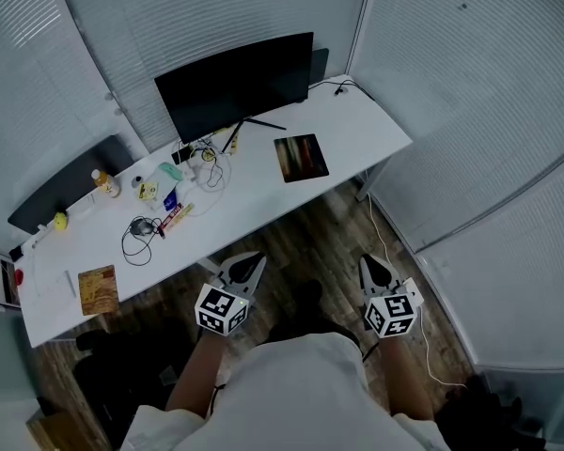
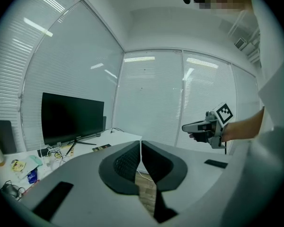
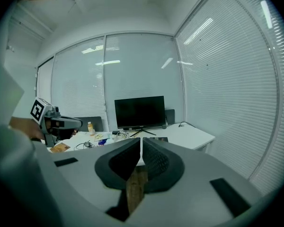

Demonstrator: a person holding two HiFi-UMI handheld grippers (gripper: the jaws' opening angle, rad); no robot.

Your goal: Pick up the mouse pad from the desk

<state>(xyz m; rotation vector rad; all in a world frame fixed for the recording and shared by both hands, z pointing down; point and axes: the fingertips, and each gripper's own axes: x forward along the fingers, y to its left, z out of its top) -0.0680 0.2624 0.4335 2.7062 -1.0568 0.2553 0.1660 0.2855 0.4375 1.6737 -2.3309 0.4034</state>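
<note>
Lying flat on the white worktop [image 1: 357,125] just right of the monitor [image 1: 235,87] stand, the dark mouse pad [image 1: 301,157] sits well ahead of the left gripper [image 1: 247,269] and right gripper [image 1: 374,269], roughly midway between them, both with jaws pressed together on nothing.

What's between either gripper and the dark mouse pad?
Nothing visible. The mouse pad lies on bare desk, apart from the cable clutter; left gripper and right gripper, both shut, hang over the floor short of the desk.
</note>
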